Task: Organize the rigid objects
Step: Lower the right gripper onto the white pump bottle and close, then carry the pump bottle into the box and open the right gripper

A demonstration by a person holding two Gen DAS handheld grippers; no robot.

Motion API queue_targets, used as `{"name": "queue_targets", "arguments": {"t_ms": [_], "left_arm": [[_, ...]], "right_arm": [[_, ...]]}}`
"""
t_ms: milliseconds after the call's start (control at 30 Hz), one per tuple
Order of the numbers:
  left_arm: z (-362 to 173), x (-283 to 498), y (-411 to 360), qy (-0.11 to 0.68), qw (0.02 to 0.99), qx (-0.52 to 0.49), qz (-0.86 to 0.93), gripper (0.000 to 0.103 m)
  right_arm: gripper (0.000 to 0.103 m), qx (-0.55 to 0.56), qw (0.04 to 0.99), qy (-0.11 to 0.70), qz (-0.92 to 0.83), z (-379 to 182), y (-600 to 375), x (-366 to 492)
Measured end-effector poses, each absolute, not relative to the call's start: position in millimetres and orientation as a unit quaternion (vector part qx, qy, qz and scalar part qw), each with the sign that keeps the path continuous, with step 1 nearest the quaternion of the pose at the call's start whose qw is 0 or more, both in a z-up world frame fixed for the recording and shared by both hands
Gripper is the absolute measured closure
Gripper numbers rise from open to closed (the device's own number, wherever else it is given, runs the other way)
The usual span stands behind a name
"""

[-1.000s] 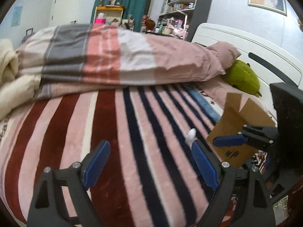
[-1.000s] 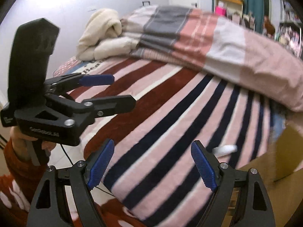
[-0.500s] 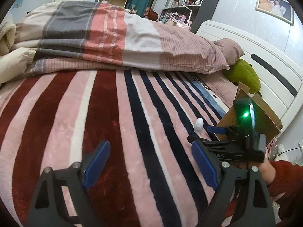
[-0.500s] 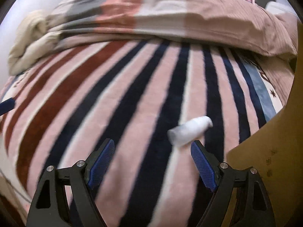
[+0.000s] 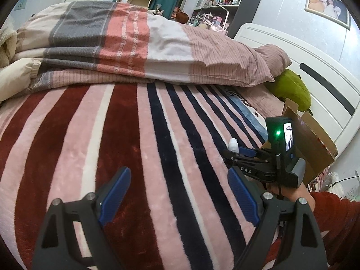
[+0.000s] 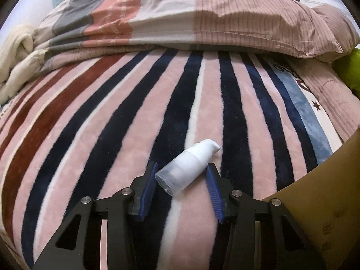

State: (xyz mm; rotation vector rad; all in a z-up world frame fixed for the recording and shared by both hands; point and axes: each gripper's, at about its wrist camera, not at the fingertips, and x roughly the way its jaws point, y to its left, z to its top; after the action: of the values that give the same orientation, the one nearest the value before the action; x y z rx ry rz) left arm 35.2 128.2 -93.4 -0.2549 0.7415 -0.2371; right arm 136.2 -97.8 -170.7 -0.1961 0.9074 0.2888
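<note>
A small white pump bottle [image 6: 187,166] lies on its side on the striped blanket [image 6: 126,121]. My right gripper [image 6: 181,175] is around it, one blue pad on each side, the jaws partly closed with a little gap still showing by the left pad. The bottle's tip also shows in the left wrist view [image 5: 233,144], just beyond the right gripper [image 5: 241,151]. My left gripper [image 5: 178,190] is open and empty above the blanket, to the left of the right one.
An open cardboard box [image 5: 312,141] stands at the bed's right edge; its wall also shows in the right wrist view [image 6: 326,193]. A folded quilt [image 5: 135,49] lies across the far side. A green plush [image 5: 290,88] leans on the white headboard [image 5: 315,67].
My right gripper has moved forward and down to the bottle and its jaws have narrowed around it. My left gripper has shifted only slightly.
</note>
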Motion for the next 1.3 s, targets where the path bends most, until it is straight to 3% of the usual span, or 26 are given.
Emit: {"name": "queue_targets", "arguments": {"t_ms": [233,533,800,867,1300], "left_arm": [[-95,38,120,0.373,0.911,-0.121,-0.124,0.017],[-69,41,89,0.381,0.891,-0.138,-0.205,0.019],[-17,53,32,0.370,0.870,-0.151,-0.289,0.066],[-5,57,12,0.370,0.866,-0.144,-0.303,0.072],[16,114,-132,0.410,0.840,-0.071,-0.349,0.073]], "right_arm": [[0.064,-0.104,0.870,0.419,0.236,-156,-82,106],[0.064,-0.146,0.847,0.345,0.378,-85,-51,32],[0.064,-0.170,0.861,0.285,0.385,-27,-84,9],[0.064,-0.171,0.866,0.278,0.379,-17,-102,9],[0.064,-0.136,0.890,0.311,0.304,2,-229,49]]}}
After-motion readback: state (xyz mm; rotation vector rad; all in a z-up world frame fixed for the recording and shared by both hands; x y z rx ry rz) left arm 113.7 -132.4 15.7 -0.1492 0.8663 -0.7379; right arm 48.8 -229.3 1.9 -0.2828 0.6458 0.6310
